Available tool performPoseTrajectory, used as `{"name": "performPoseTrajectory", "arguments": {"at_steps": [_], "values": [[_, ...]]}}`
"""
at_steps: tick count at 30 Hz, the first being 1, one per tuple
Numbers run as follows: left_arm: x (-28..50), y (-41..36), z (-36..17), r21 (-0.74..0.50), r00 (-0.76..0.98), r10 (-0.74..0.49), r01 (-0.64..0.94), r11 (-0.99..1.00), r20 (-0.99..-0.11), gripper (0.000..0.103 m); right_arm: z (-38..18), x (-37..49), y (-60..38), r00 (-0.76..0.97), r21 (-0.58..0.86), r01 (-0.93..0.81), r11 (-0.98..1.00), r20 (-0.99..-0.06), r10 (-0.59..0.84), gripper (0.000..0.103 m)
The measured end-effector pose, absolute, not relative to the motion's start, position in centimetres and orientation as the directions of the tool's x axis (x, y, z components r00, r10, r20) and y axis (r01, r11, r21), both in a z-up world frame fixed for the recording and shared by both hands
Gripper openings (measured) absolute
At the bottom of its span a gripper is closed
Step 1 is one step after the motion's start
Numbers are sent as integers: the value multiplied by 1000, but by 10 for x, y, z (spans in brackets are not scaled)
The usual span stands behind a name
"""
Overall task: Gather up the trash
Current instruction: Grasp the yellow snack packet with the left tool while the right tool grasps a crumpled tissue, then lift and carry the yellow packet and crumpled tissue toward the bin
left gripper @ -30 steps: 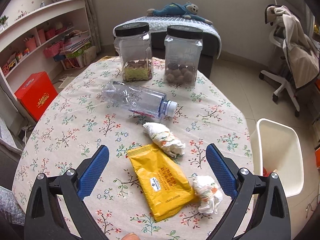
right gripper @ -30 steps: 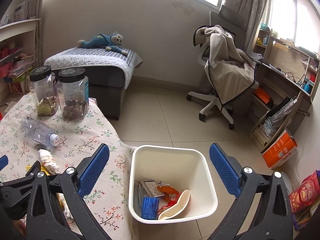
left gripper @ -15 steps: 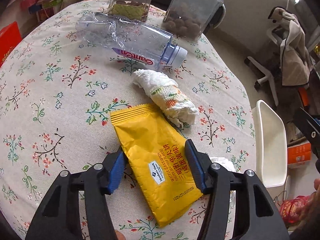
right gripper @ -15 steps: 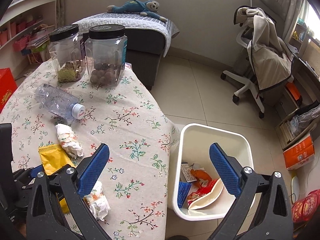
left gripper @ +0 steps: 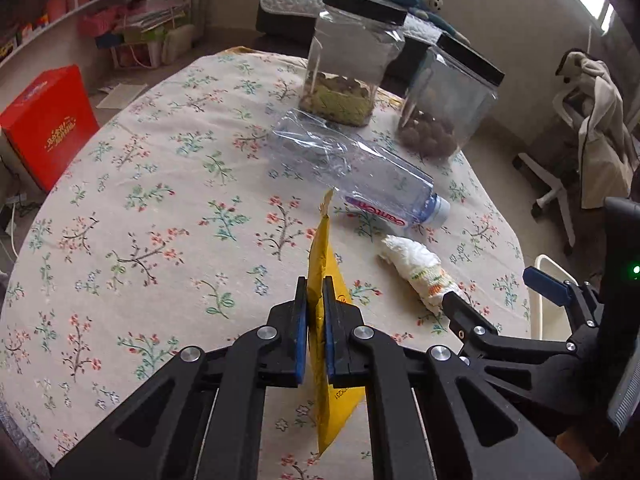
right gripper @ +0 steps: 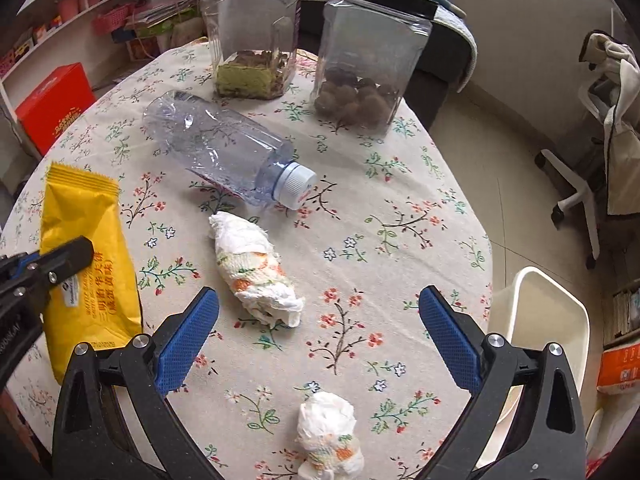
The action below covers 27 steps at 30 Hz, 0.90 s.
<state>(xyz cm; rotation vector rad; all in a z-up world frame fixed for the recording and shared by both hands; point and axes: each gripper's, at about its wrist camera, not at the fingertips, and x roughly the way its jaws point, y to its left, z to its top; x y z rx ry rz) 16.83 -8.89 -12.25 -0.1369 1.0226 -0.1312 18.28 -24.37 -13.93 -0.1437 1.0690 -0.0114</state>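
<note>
Left hand-held gripper [left gripper: 316, 332] clamped on yellow wrapper [right gripper: 86, 256], wrapper edge-up btwn the blue pads, lifted off the counter [left gripper: 140, 208]. Right hand-held gripper [right gripper: 318, 336] jaws wide apart, holding nothing, over a crumpled tissue [right gripper: 256, 270]. 2nd tissue wad [right gripper: 330, 430] near counter edge. Empty bottle [right gripper: 224, 148] lies on its side by two jars [right gripper: 312, 36]. White bin [right gripper: 536, 344] on floor beside counter, right side
</note>
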Motion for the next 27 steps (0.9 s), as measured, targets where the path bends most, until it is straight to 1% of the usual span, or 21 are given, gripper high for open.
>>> {"name": "performPoseTrajectory", "arguments": {"at_steps": [1,3,4,5,6,7,8,9,11,13,17,21,24,27], "values": [[169,-82,-118,-159,533,-151,32,987,-833,7,-143,186,-238,475,-125,-69,990,-877,-77,95],[171,-65,-111,-151,558,-130,9,989,-820,7,-150,194,-230,465,-126,-75,989,-882,-77,88],[172,-60,-109,-151,566,-124,-2,989,-815,7,-153,197,-227,457,-113,-74,991,-887,-67,86],[174,-56,-107,-151,573,-118,-10,988,-811,7,-156,200,-225,449,-92,-73,993,-892,-50,82],[175,-50,-106,-150,577,-113,-16,989,-809,7,-159,203,-224,442,-68,-71,995,-897,-30,75],[176,-47,-105,-147,580,-107,-22,989,-807,7,-162,206,-223,432,-41,-68,997,-902,-8,71],[178,-43,-105,-143,583,-100,-28,989,-807,7,-166,209,-221,419,-18,-63,998,-908,11,63],[179,-41,-105,-141,583,-95,-34,989,-807,7,-170,212,-219,404,-5,-57,998,-915,19,59],[179,-34,-106,-147,583,-92,-47,988,-807,7,-175,213,-215,394,-45,-36,998,-919,-27,55],[180,-30,-107,-147,586,-87,-56,988,-806,7,-174,213,-211,409,-57,-22,998,-912,-43,44],[182,-26,-106,-116,604,-51,-69,991,-796,7,-166,212,-205,425,-18,-27,999,-905,-5,40],[184,-22,-99,-106,626,-27,-89,990,-779,7,-150,207,-190,467,-4,-64,998,-884,26,39],[184,-19,-91,-98,649,-8,-103,990,-761,7,-122,198,-181,533,33,-91,995,-843,76,39],[181,-18,-82,-88,676,10,-111,990,-737,7,-90,192,-176,622,65,-117,991,-774,124,39]]}}
